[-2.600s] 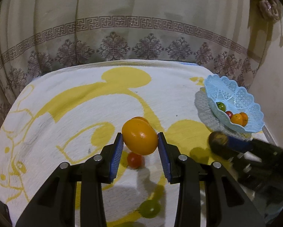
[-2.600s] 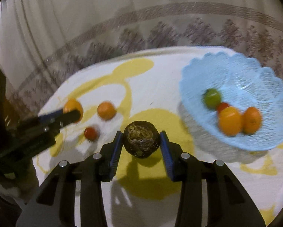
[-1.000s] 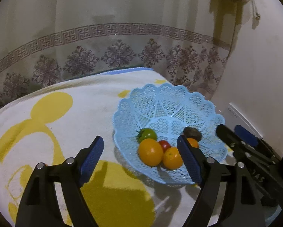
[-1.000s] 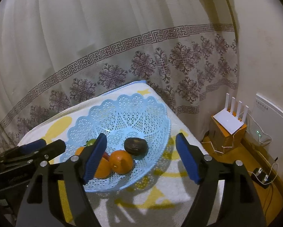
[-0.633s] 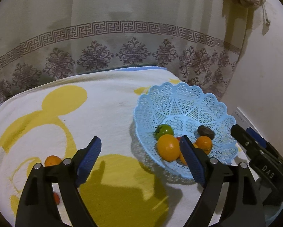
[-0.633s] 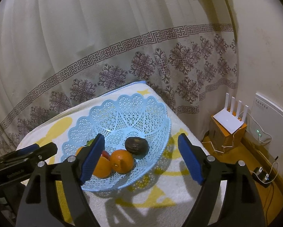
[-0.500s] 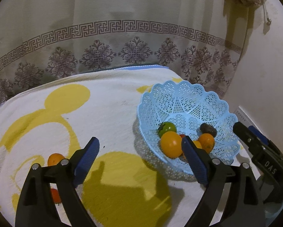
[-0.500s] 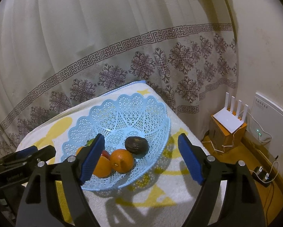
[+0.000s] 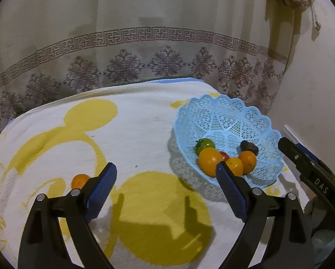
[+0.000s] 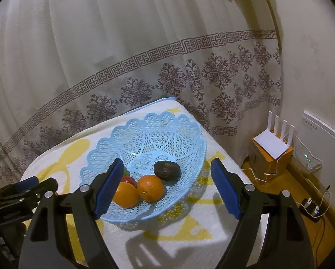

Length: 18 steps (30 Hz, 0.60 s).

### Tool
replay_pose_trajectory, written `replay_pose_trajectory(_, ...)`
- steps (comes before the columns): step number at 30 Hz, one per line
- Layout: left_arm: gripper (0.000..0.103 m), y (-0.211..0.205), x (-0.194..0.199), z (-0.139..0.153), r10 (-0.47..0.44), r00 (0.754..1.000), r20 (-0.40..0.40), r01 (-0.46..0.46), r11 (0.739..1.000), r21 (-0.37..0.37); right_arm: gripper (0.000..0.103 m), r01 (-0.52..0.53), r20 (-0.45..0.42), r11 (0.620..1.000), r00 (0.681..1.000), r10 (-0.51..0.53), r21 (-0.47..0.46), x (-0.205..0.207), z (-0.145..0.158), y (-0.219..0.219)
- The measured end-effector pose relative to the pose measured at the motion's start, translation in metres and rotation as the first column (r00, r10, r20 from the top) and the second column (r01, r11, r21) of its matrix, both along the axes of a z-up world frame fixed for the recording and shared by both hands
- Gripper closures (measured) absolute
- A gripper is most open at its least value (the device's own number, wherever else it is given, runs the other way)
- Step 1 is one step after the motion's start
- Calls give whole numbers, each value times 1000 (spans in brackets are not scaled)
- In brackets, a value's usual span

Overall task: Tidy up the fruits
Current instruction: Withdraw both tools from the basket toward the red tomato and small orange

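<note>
Both wide open, empty: left hand-held gripper (image 9: 166, 180), right hand-held gripper (image 10: 166, 182). Loose orange (image 9: 79, 181) on towel just beyond left pad, basket (image 9: 223, 121) ahead-right w/ rest. Light, firm, rolls easily; pinch across widest pt

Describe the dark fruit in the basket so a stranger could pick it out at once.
Find the pale blue lattice basket at the right end of the yellow-and-white cloth. Inside it lies a cluster of fruit, and the dark fruit sits at the cluster's far right edge, next to an orange. It is the only brownish-black, rough-skinned piece; its neighbours are orange, red or green.
</note>
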<state>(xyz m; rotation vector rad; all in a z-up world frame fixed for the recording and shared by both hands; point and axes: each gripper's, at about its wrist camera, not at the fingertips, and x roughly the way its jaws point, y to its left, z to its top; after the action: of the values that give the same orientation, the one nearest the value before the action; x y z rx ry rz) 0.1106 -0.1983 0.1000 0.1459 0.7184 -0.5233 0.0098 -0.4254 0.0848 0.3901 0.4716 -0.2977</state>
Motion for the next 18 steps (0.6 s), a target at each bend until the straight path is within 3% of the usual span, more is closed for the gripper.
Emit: replay_pose_trajectory(18,14,96,24,7,189,982,2,-189,982,17,22,-73,-28,997,997,72,-21,5,-4,42)
